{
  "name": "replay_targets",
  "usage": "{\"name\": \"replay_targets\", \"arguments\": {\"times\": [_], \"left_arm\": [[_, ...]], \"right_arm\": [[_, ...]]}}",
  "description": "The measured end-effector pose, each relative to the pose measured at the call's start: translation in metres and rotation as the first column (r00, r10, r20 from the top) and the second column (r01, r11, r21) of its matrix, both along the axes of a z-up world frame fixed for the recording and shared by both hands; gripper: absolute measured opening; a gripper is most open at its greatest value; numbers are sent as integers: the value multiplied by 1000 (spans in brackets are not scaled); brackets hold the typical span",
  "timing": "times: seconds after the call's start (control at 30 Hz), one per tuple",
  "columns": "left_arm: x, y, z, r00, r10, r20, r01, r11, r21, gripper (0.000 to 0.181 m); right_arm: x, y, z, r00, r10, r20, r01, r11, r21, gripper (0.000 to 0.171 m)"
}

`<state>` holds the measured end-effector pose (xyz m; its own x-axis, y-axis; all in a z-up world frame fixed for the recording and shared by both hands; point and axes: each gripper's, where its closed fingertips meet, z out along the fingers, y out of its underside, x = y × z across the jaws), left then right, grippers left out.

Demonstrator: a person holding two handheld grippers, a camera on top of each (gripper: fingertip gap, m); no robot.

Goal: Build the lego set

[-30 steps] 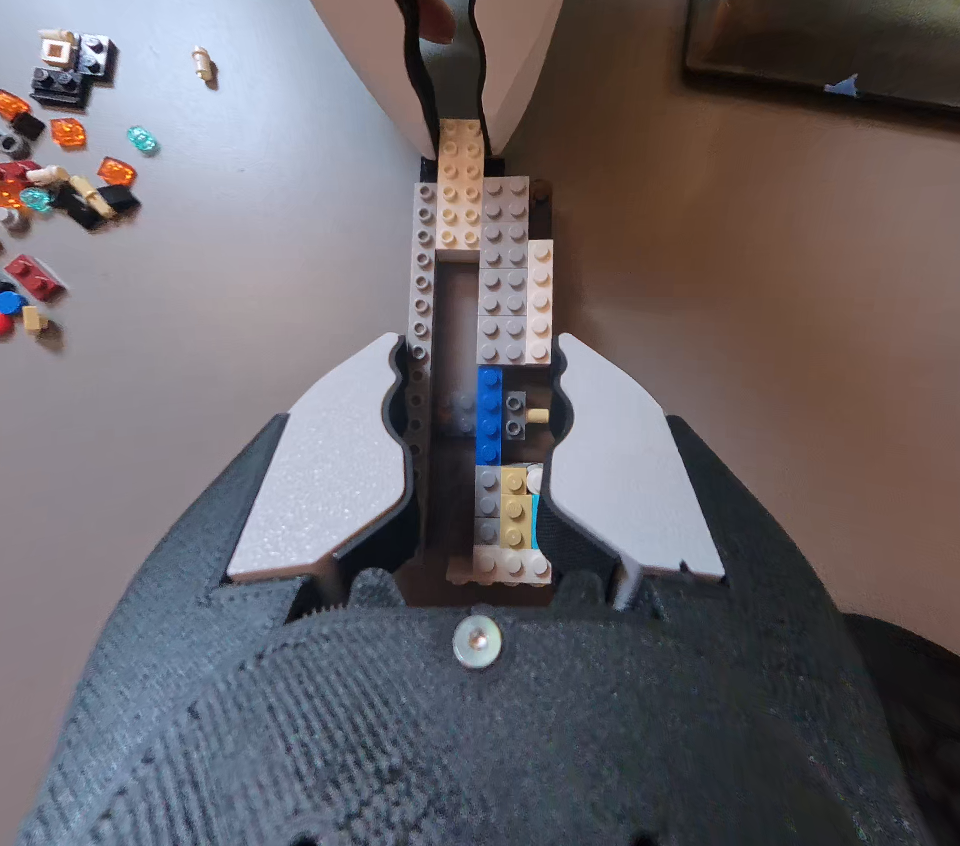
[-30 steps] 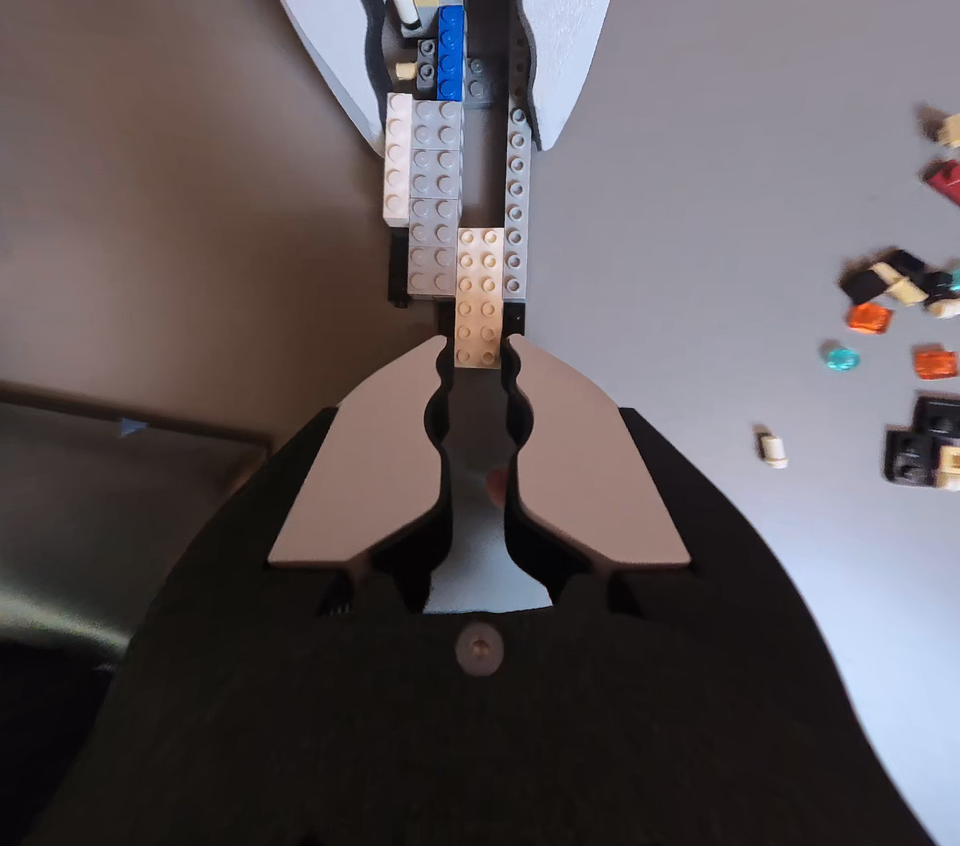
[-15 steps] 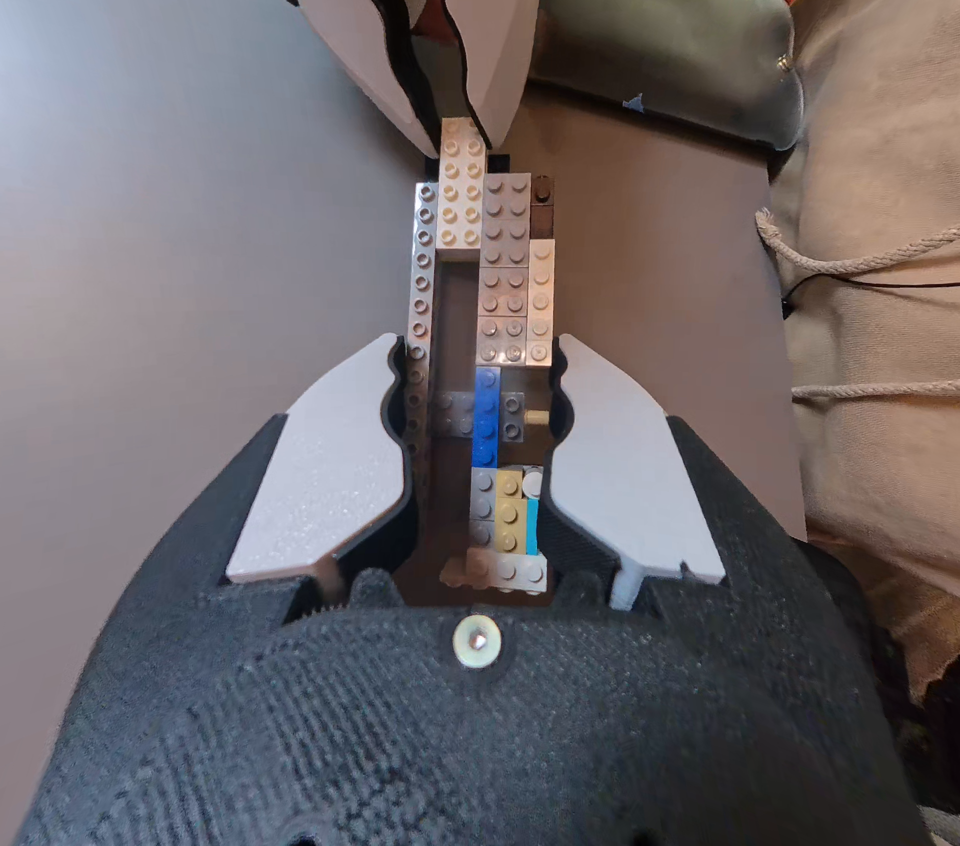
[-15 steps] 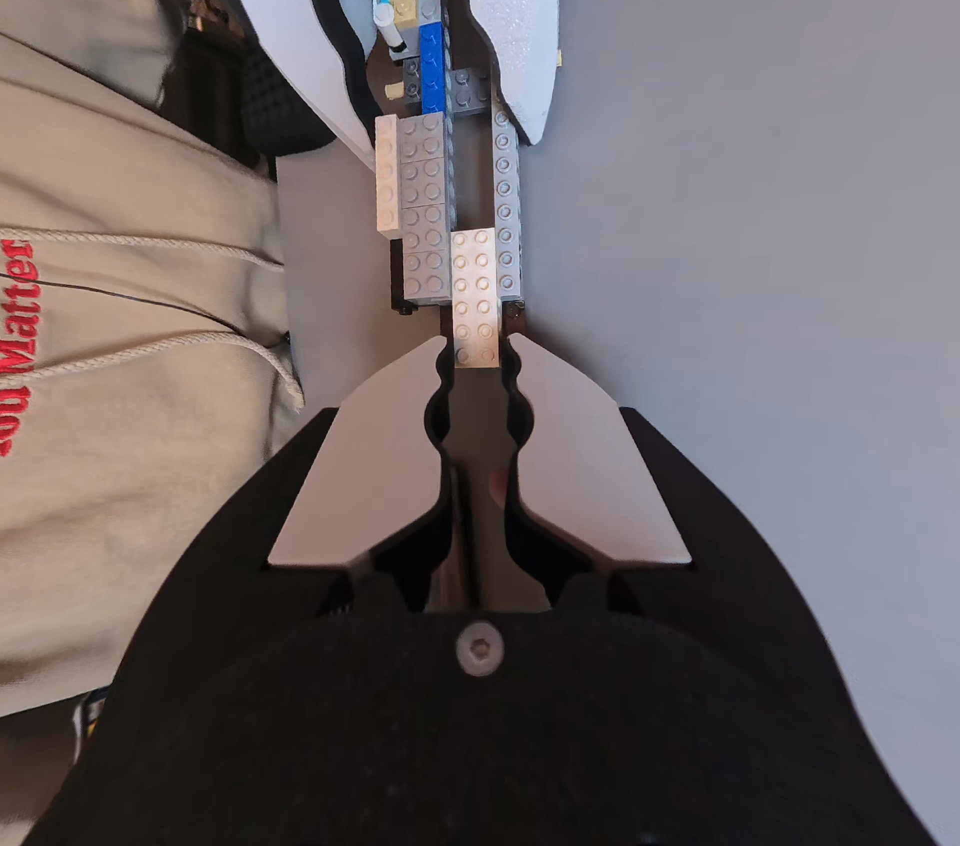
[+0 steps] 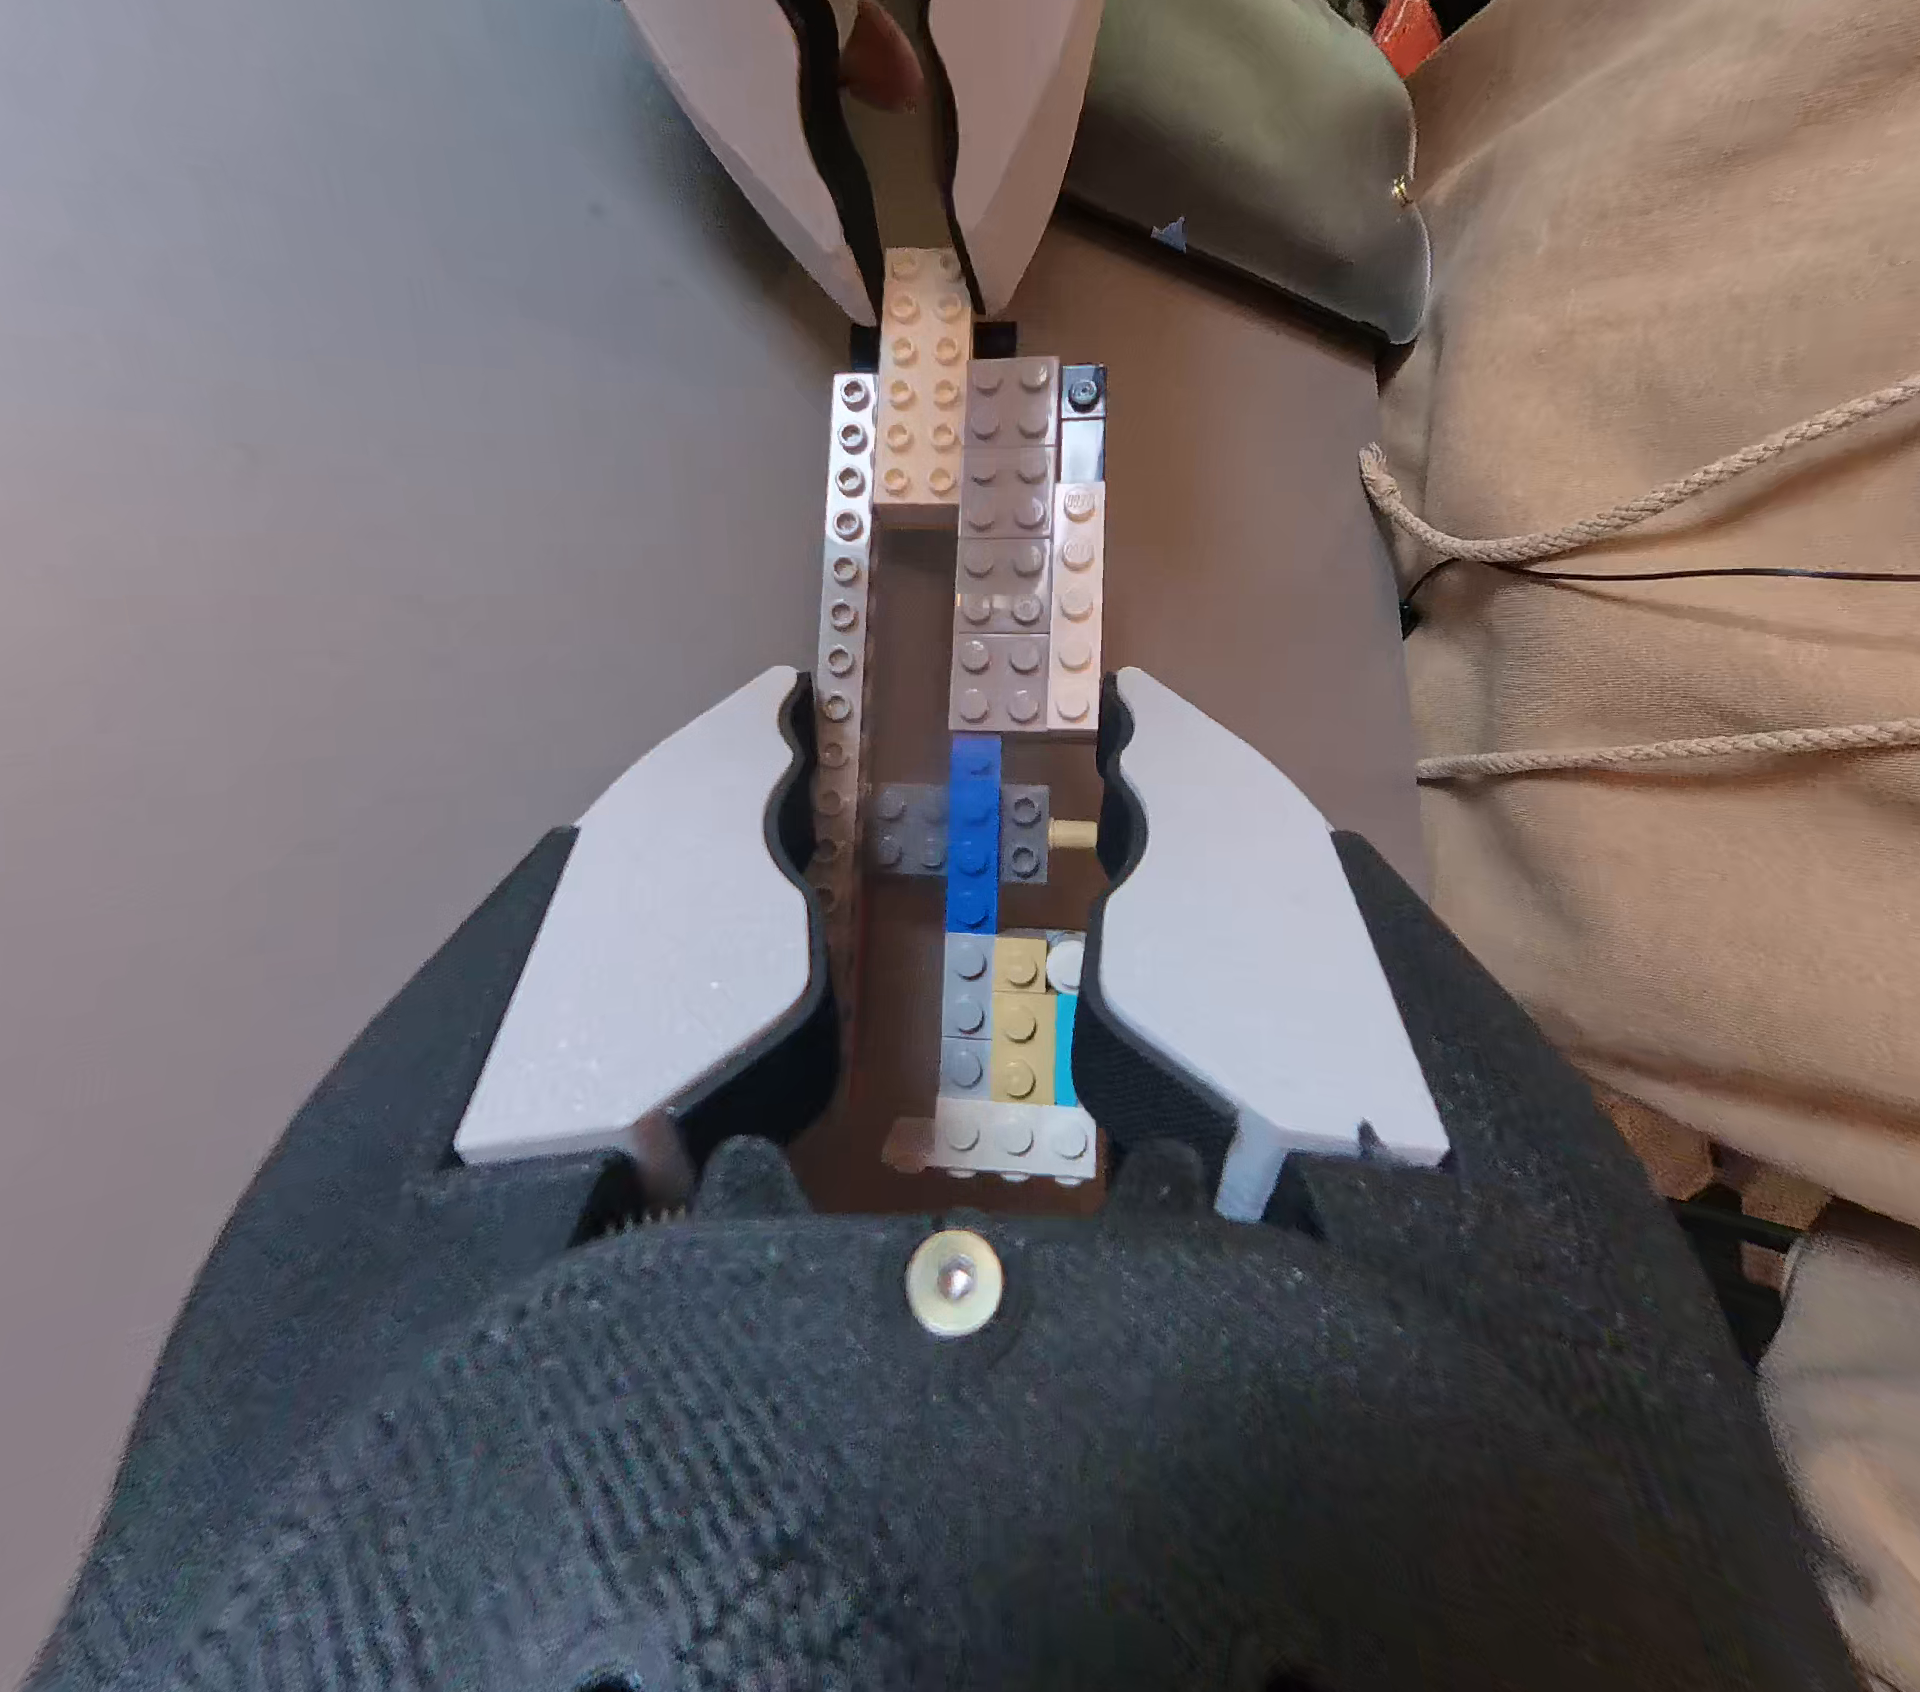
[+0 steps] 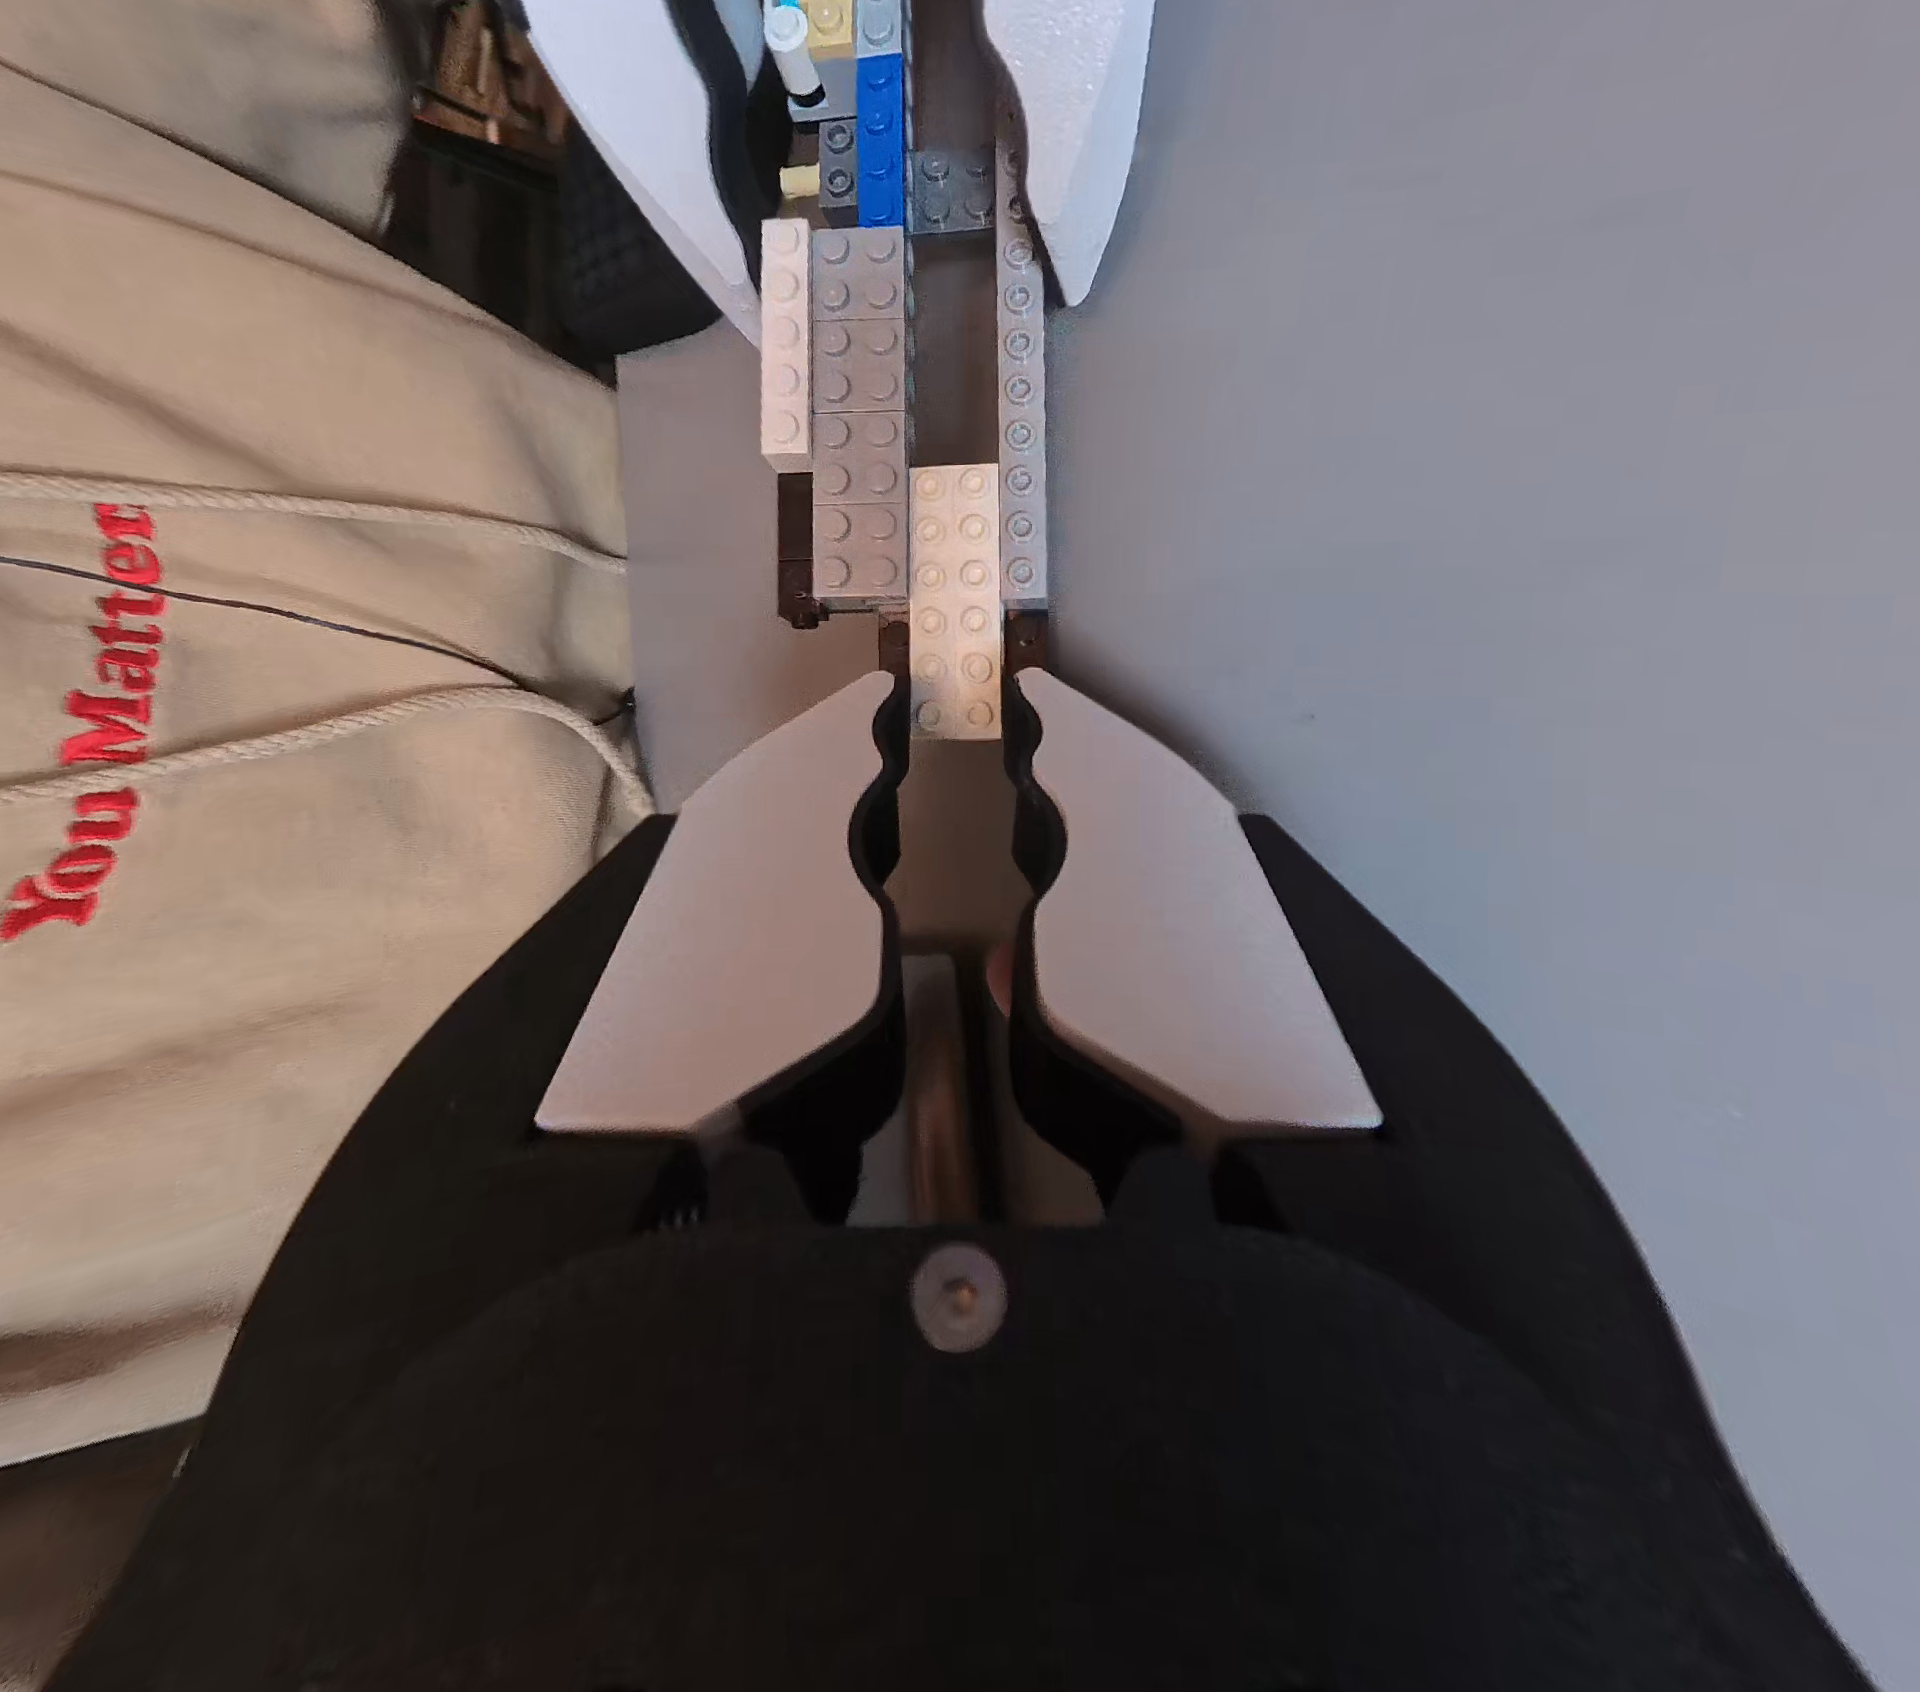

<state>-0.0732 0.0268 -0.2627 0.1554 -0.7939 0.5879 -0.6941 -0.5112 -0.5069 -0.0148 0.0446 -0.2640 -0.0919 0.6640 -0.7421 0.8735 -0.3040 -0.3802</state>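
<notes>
Partly built lego model (image 5: 971,686) gripped mid-air at 6 o'clock by left tongs (image 5: 951,707), tan brick (image 6: 954,593) at its 12 o'clock end pinched in nearly closed right tongs (image 6: 956,686); middle channel unfilled, build apparently far from finished.

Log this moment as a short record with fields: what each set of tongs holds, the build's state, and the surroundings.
left tongs: closed on the sides of the lego build, at its blue-brick end
right tongs: closed on the tan brick at the opposite end
tan brick: overhangs the build's end, beside the long grey strip
surroundings: grey table; person's beige hoodie close by
</notes>
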Motion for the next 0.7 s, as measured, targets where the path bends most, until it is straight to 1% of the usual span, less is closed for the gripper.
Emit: {"name": "replay_targets", "arguments": {"times": [0.13,0.23,0.3,0.33,0.37,0.43,0.5,0.57,0.63,0.67,0.7], "left_arm": [[1,1,0,1000,4,14,-3,999,-43,53],[1,2,1,1000,4,21,-3,999,-53,53],[1,2,1,1000,7,25,-5,998,-60,53],[1,2,1,1000,9,27,-7,998,-65,52],[1,2,1,1000,10,30,-8,998,-70,52],[1,2,1,999,13,34,-10,997,-78,52],[1,3,1,999,17,39,-14,996,-85,52],[1,4,2,999,20,46,-15,995,-94,52],[2,4,2,999,21,50,-16,995,-103,52],[2,5,2,998,23,51,-17,994,-106,52],[2,5,2,998,23,51,-18,994,-110,52]], "right_arm": [[-3,3,3,994,4,-109,13,987,160,19],[0,2,4,986,28,-163,21,957,290,23],[0,0,8,975,49,-216,41,920,391,29],[-1,-1,13,964,69,-256,55,892,449,36],[-2,-3,18,952,96,-292,71,855,513,39],[-4,-10,20,931,175,-320,87,745,661,45],[-8,-16,13,915,252,-315,109,598,794,51],[-16,-18,3,905,302,-298,143,444,884,55],[-25,-12,-1,905,318,-282,190,290,938,52],[-29,-7,-4,907,327,-265,197,226,954,48],[-31,-4,-5,907,337,-253,203,175,963,38]]}}
